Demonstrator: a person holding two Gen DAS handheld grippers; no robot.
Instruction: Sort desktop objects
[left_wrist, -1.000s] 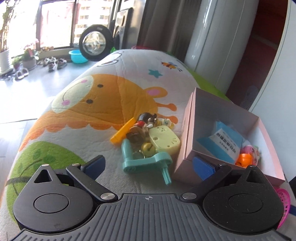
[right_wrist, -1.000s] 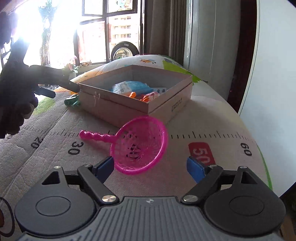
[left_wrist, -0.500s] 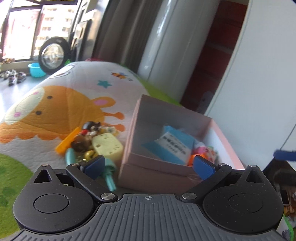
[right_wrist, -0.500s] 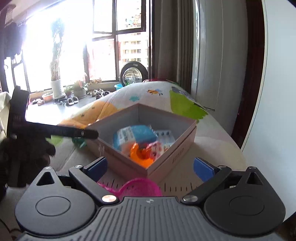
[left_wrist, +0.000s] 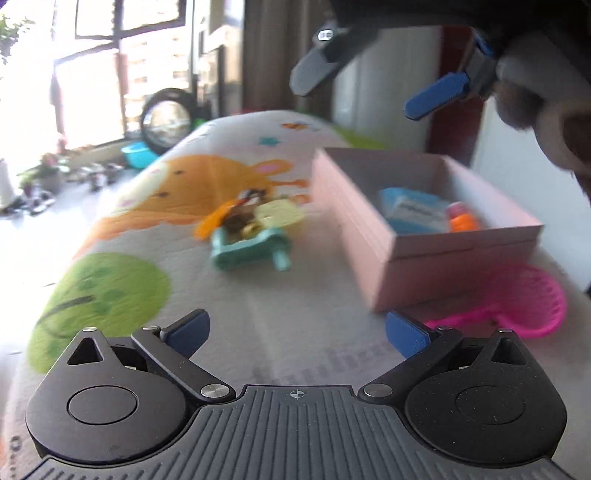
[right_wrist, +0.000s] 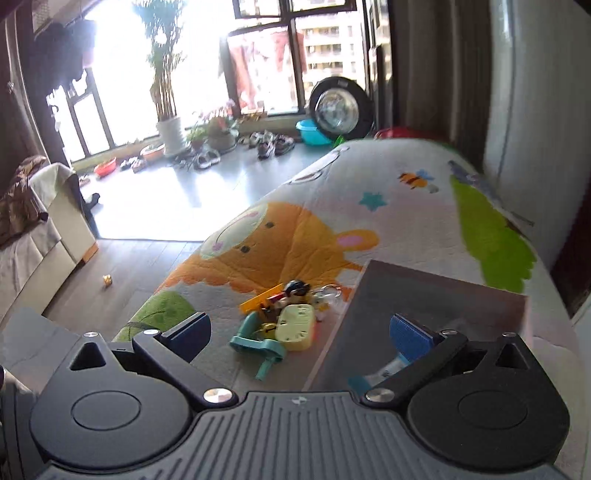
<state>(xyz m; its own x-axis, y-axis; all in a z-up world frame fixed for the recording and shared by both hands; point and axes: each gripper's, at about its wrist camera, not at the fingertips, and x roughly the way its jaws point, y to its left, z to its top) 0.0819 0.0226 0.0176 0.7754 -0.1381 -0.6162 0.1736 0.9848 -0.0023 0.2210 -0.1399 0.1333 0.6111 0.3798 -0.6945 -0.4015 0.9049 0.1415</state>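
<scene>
A pink cardboard box (left_wrist: 369, 225) stands open on the cartoon play mat, with a blue packet (left_wrist: 410, 210) and an orange toy (left_wrist: 463, 223) inside. Left of it lies a pile of small toys (left_wrist: 251, 225), among them a teal plastic piece (left_wrist: 251, 251) and a pale yellow one (right_wrist: 295, 325). A pink toy sieve (left_wrist: 517, 299) lies against the box's near right corner. My left gripper (left_wrist: 295, 326) is open and holds nothing, low over the mat in front of the box. My right gripper (right_wrist: 301, 328) hovers above the box (right_wrist: 406, 291), its jaws opening with nothing between them; it also shows as the right gripper (left_wrist: 373, 85) overhead.
The mat (right_wrist: 332, 221) drops off on its left side to a grey floor (right_wrist: 166, 206). Shoes, plant pots and a tyre (right_wrist: 340, 110) stand by the window. A gloved hand (left_wrist: 546, 96) fills the upper right of the left wrist view. A white wall borders the right.
My right gripper rose from over the pink sieve to above the box and opened wider. My left gripper drew back, so the box and sieve now lie to its right.
</scene>
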